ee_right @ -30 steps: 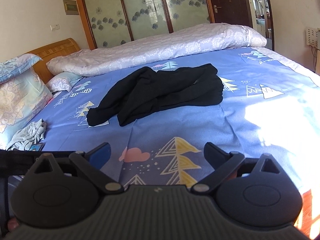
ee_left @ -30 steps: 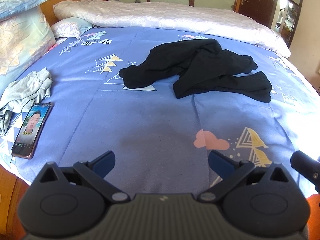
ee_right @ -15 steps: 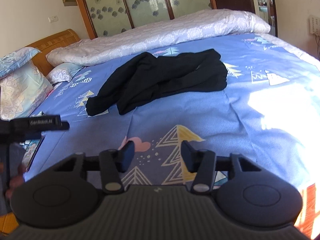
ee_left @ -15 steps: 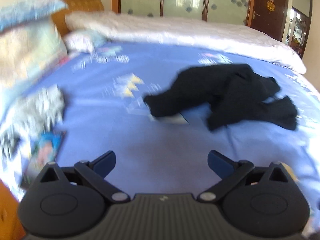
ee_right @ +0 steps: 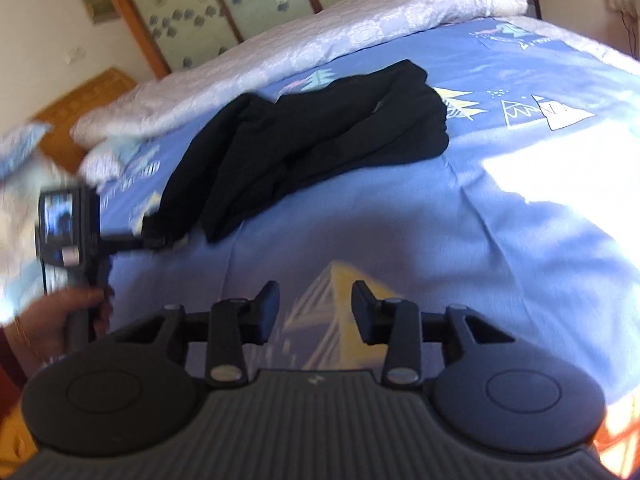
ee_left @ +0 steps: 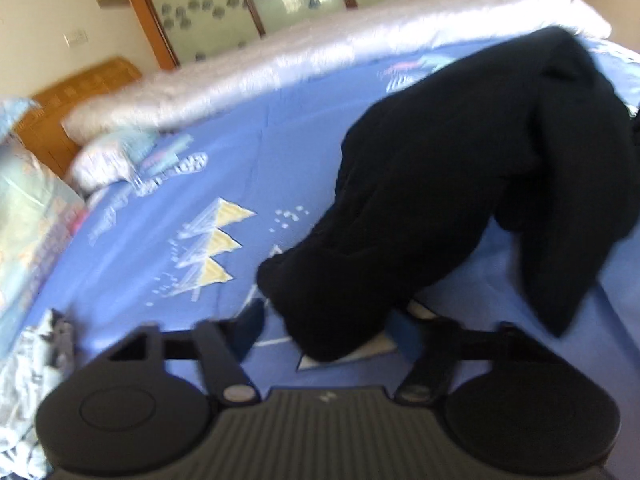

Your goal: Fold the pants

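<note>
The black pants [ee_left: 460,200] are lying crumpled on the blue bed [ee_left: 248,168], filling the right of the left wrist view. The left gripper [ee_left: 328,328] is half open and has just been closing, with a pant leg end between its fingers. The right gripper [ee_right: 315,312] is empty, its jaws narrow, low in its frame.

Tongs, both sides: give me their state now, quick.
Left tongs: just been closing around the end of the black pants; whether the pads press it cannot be told.
Right tongs: partly closed, holding nothing.

Wooden headboard [ee_left: 76,112], frosted sliding doors [ee_right: 224,12] – sunlight across the blue bedsheet [ee_right: 540,200]
</note>
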{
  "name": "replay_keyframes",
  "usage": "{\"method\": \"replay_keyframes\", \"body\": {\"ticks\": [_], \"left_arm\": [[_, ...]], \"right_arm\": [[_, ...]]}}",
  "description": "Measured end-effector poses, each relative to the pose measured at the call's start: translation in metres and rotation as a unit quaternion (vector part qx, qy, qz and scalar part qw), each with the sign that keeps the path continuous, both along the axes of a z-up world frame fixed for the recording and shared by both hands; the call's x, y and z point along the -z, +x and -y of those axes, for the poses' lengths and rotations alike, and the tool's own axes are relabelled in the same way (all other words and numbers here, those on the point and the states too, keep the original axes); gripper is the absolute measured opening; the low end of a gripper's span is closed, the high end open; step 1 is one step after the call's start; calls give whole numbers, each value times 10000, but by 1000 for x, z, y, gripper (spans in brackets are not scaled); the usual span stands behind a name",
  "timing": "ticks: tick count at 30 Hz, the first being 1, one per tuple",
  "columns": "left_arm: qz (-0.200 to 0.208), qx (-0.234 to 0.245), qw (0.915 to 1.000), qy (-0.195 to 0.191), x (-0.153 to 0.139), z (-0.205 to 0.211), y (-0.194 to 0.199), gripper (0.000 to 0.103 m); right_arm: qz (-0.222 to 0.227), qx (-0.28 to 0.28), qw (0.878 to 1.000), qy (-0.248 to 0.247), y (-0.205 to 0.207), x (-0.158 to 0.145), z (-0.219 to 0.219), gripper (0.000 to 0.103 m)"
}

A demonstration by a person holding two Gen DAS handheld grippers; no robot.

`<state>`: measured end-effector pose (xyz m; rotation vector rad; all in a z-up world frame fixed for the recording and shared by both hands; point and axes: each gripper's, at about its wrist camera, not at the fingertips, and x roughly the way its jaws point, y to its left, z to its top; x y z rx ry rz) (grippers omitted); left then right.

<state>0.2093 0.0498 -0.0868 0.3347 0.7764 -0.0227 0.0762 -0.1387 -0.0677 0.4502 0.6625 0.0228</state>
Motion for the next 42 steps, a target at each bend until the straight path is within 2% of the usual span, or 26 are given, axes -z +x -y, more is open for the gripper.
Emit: {"method": "replay_keyframes", "body": {"ticks": [1, 3, 5, 7, 9, 11, 12, 13, 16, 19, 20, 23, 24, 26, 27, 28, 29, 30, 31, 32, 33, 36, 38, 41, 42], "left_arm": [[-101, -30, 9998, -153, -1, -2, 6, 33], [-133, -147, 9988, -439, -11, -8, 10, 21], [-104, -310, 9949, -959, -30, -24, 8, 19], [-95, -532, 9867, -1532, -50, -43, 3, 17], [-59, -749, 9748, -2103, -73, -65, -9, 16], [28, -828, 9592, -2702, -93, -87, -26, 16], [62, -844, 9526, -2921, -101, -95, -35, 16], [104, -845, 9473, -3089, -108, -102, -43, 15], [151, -873, 9411, -3264, -121, -112, -58, 11], [346, -949, 9374, -3333, -138, -127, -68, 2], [577, -1064, 9357, -3313, -146, -134, -75, 2], [1112, -1360, 9279, -3288, -170, -157, -95, 2], [1135, -1368, 9267, -3312, -174, -161, -99, 2], [1009, -1277, 9314, -3256, -172, -159, -102, 3], [896, -1261, 9354, -3179, -167, -153, -102, 11], [738, -1209, 9393, -3125, -160, -147, -102, 30], [586, -1146, 9412, -3122, -152, -142, -101, 41], [449, -1109, 9416, -3146, -142, -136, -101, 58], [286, -1073, 9419, -3170, -130, -129, -98, 71], [95, -1028, 9428, -3171, -117, -122, -96, 78], [-102, -1006, 9435, -3157, -103, -116, -91, 87], [-607, -1046, 9441, -3066, -62, -100, -79, 89], [-909, -1151, 9379, -3143, -38, -96, -74, 91], [-1152, -1320, 9212, -3474, -13, -101, -64, 98], [-1180, -1368, 9160, -3583, -7, -103, -59, 101]], "right_arm": [[24, 125, 9999, 60, 17, 2, 10, 42], [15, 324, 9990, 309, 55, 9, 32, 42], [-112, 672, 9956, 648, 90, 22, 54, 44], [-386, 1021, 9881, 1085, 120, 40, 72, 44], [-600, 1244, 9809, 1371, 144, 56, 83, 43], [-443, 1394, 9781, 1480, 157, 60, 87, 41], [-449, 1398, 9780, 1481, 163, 57, 88, 18], [-433, 1342, 9777, 1556, 168, 55, 91, 8], [137, 1399, 9753, 1706, 152, 26, 102, 8], [833, 1397, 9795, 1192, 112, -29, 115, 7], [1008, 1412, 9783, 1129, 97, -45, 123, 7], [1562, 1681, 9701, 789, 43, -89, 148, 7], [1763, 1807, 9656, 623, 24, -100, 157, 8], [1979, 2186, 9553, 220, -8, -115, 171, 8], [2084, 2430, 9473, 100, -25, -117, 180, 8], [2196, 2707, 9372, 59, -43, -119, 191, 8], [2276, 3023, 9256, 60, -58, -118, 201, 8], [2286, 3333, 9147, 27, -71, -114, 211, 8], [2176, 3592, 9075, -45, -80, -109, 219, 8], [1955, 3756, 9059, -107, -83, -101, 224, 9], [1637, 3811, 9097, -208, -69, -86, 229, 12], [721, 3587, 9299, -376, -50, -46, 222, 17], [559, 3305, 9421, -89, -43, -22, 205, 19], [600, 2667, 9616, 219, -52, 0, 172, 38], [579, 2302, 9710, 280, -55, -3, 156, 41]]}}
